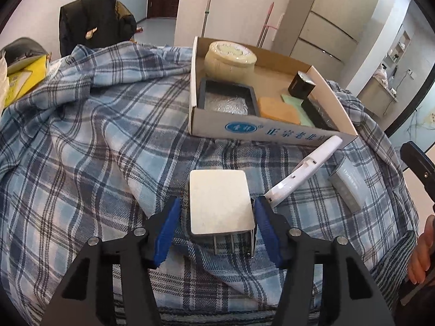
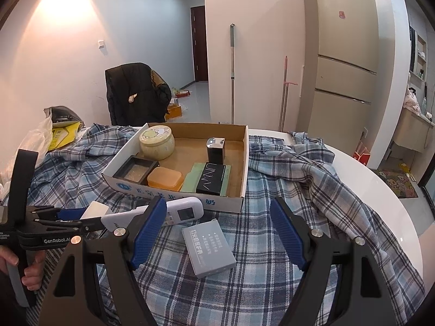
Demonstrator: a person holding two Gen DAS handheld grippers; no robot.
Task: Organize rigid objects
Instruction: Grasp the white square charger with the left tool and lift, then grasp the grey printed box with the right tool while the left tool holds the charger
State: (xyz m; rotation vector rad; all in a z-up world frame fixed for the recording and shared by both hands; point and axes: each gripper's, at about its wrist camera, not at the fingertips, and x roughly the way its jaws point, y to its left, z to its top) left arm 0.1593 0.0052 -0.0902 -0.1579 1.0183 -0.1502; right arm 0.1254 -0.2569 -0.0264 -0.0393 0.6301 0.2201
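My left gripper (image 1: 217,228) is open, its blue pads on either side of a white-topped square box (image 1: 220,203) on the plaid cloth; the right pad is close to the box, the left pad apart. The same box (image 2: 95,209) and left gripper (image 2: 72,218) show in the right wrist view. My right gripper (image 2: 217,233) is open and empty above a grey flat box (image 2: 208,247). A white remote (image 2: 163,213) lies between them, also seen in the left wrist view (image 1: 304,171). A cardboard tray (image 2: 242,168) holds a cream jar (image 2: 157,141), orange case (image 2: 165,178) and black boxes.
Blue plaid cloth (image 1: 95,135) covers a round white table (image 2: 380,190) and is bunched at the back. A chair with a dark jacket (image 2: 136,92), yellow bag (image 2: 64,134), mops and a fridge (image 2: 345,54) stand beyond.
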